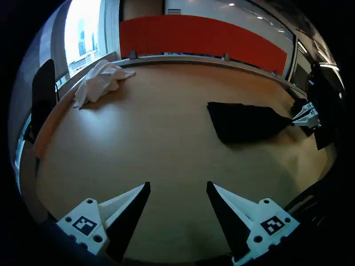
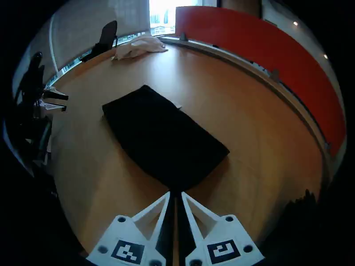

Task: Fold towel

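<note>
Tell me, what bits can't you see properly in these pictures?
Corner of the towel, right gripper view: tucked between the right gripper's jaws.
Far white cloth, both views: too small to tell what it is.
Whoever holds the right gripper, left gripper view: dark, cut off at the edge.

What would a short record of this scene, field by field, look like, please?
surface: wooden table
black towel: lying flat, mid-table
white cloth: crumpled at the table's far corner
left claw: open, over bare table
right claw: shut on the black towel's near edge
backdrop: red partition along the table's far side
</note>
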The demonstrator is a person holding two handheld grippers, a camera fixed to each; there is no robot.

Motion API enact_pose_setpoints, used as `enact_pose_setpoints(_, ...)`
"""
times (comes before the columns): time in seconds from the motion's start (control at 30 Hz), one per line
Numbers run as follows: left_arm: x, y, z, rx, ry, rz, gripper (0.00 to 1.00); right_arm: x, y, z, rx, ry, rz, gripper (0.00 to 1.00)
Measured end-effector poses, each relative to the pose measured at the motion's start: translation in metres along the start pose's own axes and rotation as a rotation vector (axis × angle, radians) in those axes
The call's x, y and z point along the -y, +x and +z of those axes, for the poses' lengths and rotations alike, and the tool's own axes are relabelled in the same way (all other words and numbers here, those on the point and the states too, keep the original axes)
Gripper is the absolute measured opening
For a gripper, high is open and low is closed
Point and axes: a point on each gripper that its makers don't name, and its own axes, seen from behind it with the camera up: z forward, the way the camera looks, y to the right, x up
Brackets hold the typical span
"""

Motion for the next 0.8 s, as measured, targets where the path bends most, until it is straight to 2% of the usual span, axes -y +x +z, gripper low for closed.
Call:
enact_pose_setpoints(0.4,-0.004,0.000,0.001,-0.004,-0.012,0.021,0.94,-0.007,0.000,-0.026,-0.020,-0.035,0.006,0.02)
enact_pose_setpoints(0.6,-0.005,0.000,0.000,-0.006,-0.011,0.031,0.94,-0.007,0.007,-0.029,-0.027,-0.036,-0.008,0.02)
enact_pose_setpoints(0.8,-0.006,0.000,-0.001,-0.011,-0.010,0.026,0.94,-0.003,0.033,-0.028,-0.057,-0.029,-0.048,0.02)
